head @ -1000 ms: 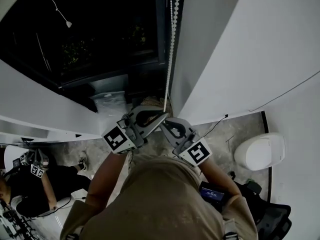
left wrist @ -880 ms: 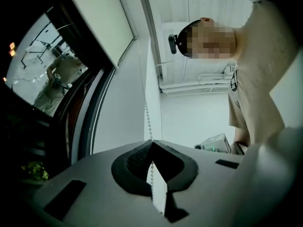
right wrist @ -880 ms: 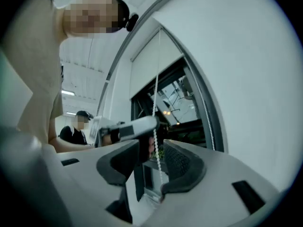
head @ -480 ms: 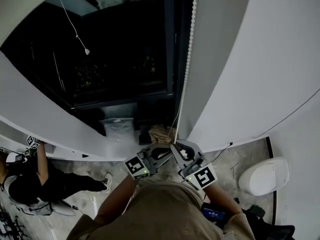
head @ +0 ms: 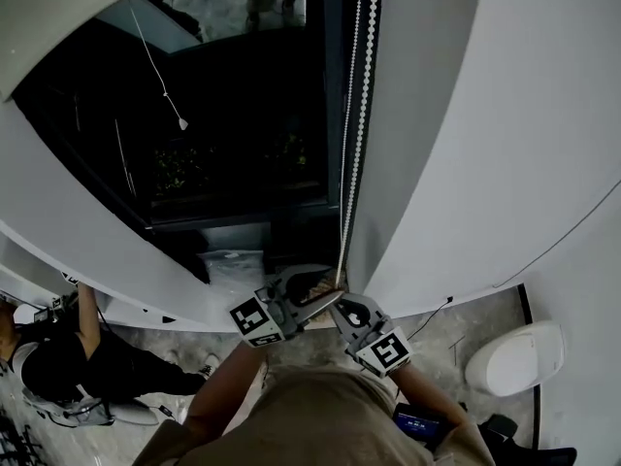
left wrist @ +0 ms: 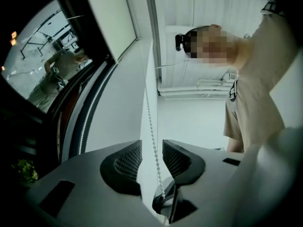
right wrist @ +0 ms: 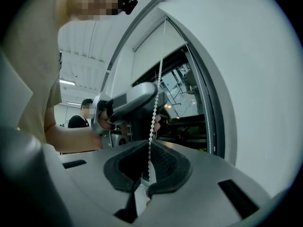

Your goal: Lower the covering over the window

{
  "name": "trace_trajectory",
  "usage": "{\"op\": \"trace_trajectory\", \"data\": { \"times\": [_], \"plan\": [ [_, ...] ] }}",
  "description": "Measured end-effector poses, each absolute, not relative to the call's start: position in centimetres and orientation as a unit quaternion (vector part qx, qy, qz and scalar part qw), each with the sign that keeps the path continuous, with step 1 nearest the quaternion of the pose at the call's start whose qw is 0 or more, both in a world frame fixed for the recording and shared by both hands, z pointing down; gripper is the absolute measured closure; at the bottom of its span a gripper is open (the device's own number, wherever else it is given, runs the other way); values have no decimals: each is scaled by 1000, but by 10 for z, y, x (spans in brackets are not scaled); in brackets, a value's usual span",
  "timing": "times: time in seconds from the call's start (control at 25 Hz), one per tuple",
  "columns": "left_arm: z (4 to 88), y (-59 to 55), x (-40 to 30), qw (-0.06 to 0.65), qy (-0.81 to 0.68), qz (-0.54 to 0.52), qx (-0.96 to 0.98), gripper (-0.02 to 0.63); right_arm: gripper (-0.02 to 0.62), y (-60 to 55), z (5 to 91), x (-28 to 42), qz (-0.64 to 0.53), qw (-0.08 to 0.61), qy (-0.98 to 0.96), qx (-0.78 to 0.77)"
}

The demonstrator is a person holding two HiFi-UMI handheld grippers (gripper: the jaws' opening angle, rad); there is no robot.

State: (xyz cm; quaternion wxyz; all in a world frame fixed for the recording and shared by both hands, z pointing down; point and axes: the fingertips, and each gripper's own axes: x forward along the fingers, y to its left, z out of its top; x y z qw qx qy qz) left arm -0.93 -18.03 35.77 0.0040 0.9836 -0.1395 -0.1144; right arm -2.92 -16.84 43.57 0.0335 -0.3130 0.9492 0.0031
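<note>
A white bead chain (head: 359, 95) hangs down the right side of the dark window (head: 223, 153). In the left gripper view the bead chain (left wrist: 150, 136) runs through the gap between my left gripper's (left wrist: 152, 151) jaws without touching the pads; these jaws have just been opening. My right gripper (right wrist: 149, 167) has just been closing and is pinched shut on the bead chain (right wrist: 154, 108), just below the left gripper (right wrist: 125, 103). In the head view my left gripper (head: 320, 284) and right gripper (head: 340, 304) meet at the chain's lower end. A pale blind (left wrist: 111, 18) sits high on the window.
A thin cord with a small weight (head: 182, 122) hangs in front of the glass. A plastic bag (head: 233, 265) lies under the window. A person in black (head: 68, 377) crouches at lower left. A white round object (head: 514, 357) sits on the floor at right.
My left gripper was shut on the chain and now stands open around it. Both grippers sit lower in the head view, which now shows more of the window.
</note>
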Motion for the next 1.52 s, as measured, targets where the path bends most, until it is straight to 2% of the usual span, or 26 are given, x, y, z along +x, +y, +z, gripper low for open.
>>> {"op": "trace_trajectory", "data": {
  "times": [0.04,0.08,0.12,0.16,0.24,0.32,0.36,0.52,0.68,0.72,0.8,0.92,0.96,1.0,1.08,1.28,1.36,1.4,1.44,1.52],
  "plan": [
    [364,-179,-3,7,-132,-107,985,470,578,-166,435,-31,6,34,951,-308],
    [372,-178,1,13,-126,-107,986,542,578,-163,436,-32,8,33,952,-304],
    [380,-178,2,21,-123,-113,986,581,578,-160,437,-32,11,29,954,-300],
    [388,-179,0,27,-124,-119,985,586,578,-157,438,-32,18,21,955,-294],
    [405,-186,-7,23,-143,-105,984,588,569,-150,437,-31,38,16,956,-292],
    [429,-191,-12,23,-161,-75,984,588,496,-152,425,-21,33,49,947,-317],
    [441,-189,-13,31,-164,-65,984,588,486,-157,417,-14,22,70,940,-333],
    [458,-170,-3,55,-147,-62,986,588,483,-171,389,-3,22,102,934,-342],
    [462,-151,14,35,-115,-49,992,588,483,-171,377,-15,50,102,938,-328],
    [463,-148,16,30,-111,-48,992,588,534,-170,376,-16,58,98,936,-333],
    [459,-145,15,16,-111,-50,992,588,574,-169,376,-16,64,90,934,-341],
    [457,-144,-2,10,-103,-65,993,588,580,-172,381,-13,23,98,937,-334],
    [458,-146,-13,28,-101,-83,991,574,581,-174,385,-9,7,101,938,-332],
    [456,-151,-27,54,-105,-106,987,532,581,-175,394,-6,-3,96,939,-331],
    [443,-162,-46,78,-124,-138,979,500,581,-174,423,-8,-11,63,944,-325],
    [369,-172,-17,15,-119,-146,982,446,581,-162,441,-26,-9,24,954,-300],
    [355,-173,-3,11,-115,-146,982,448,581,-160,438,-32,-3,20,955,-297],
    [355,-174,2,5,-118,-135,984,499,580,-159,438,-32,0,20,954,-300],
    [357,-174,6,0,-121,-126,985,580,580,-159,438,-29,5,19,952,-305],
    [361,-175,6,-2,-129,-124,984,583,580,-157,436,-22,20,20,950,-310]
  ]
}}
